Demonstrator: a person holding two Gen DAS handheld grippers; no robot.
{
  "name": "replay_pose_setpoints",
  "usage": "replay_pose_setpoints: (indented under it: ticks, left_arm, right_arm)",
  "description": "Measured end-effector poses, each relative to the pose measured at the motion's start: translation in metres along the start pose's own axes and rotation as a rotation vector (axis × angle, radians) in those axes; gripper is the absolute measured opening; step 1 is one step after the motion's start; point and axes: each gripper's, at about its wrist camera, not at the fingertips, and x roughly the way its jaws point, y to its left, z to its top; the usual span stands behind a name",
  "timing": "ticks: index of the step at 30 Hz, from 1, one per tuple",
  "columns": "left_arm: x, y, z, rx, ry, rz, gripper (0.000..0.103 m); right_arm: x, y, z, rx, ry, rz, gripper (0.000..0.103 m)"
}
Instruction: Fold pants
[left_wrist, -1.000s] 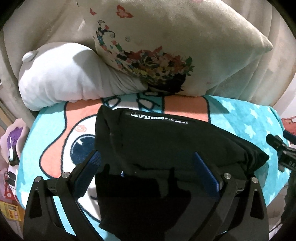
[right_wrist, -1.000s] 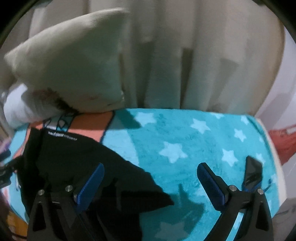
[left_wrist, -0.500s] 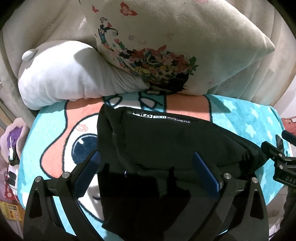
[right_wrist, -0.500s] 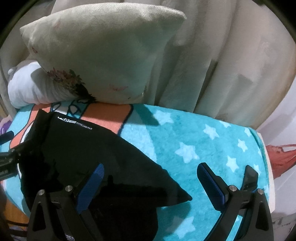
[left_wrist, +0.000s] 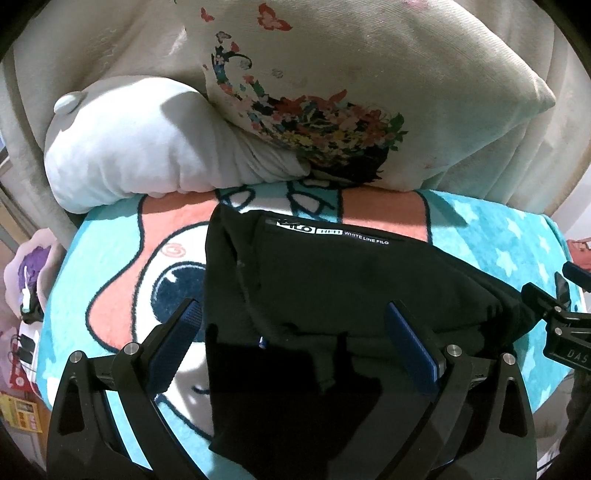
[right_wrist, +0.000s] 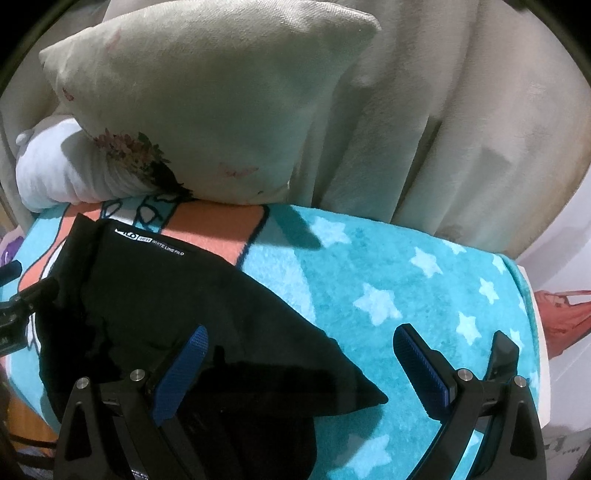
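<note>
Black pants (left_wrist: 332, 280) lie folded in a bundle on a turquoise cartoon blanket (left_wrist: 110, 236), a white brand print along their far edge. My left gripper (left_wrist: 293, 332) is open and empty, hovering over the near part of the pants. In the right wrist view the pants (right_wrist: 155, 295) fill the lower left, their pointed corner reaching right between the blue pads. My right gripper (right_wrist: 301, 354) is open and empty above that corner. The right gripper (left_wrist: 557, 321) also shows at the right edge of the left wrist view.
A beige floral cushion (left_wrist: 369, 85) and a white plush pillow (left_wrist: 140, 144) lean against beige curtains (right_wrist: 443, 122) at the back of the blanket. The starred blanket (right_wrist: 388, 280) stretches right. Clutter (left_wrist: 22, 332) sits beyond the left edge.
The right gripper has swung left and closer, bringing more of the pants and cushion into its view. The left gripper has shifted slightly; both stay open.
</note>
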Motion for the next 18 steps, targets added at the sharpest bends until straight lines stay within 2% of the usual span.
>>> replay_pose_setpoints:
  ticks: [14, 18]
  left_arm:
    - [0.004, 0.003, -0.001, -0.006, 0.011, -0.003, 0.099]
    - [0.003, 0.004, -0.001, -0.006, 0.012, -0.002, 0.099]
  right_arm:
    - [0.006, 0.003, -0.001, -0.019, 0.025, -0.003, 0.1]
    - [0.007, -0.008, -0.003, -0.02, 0.018, 0.035, 0.1]
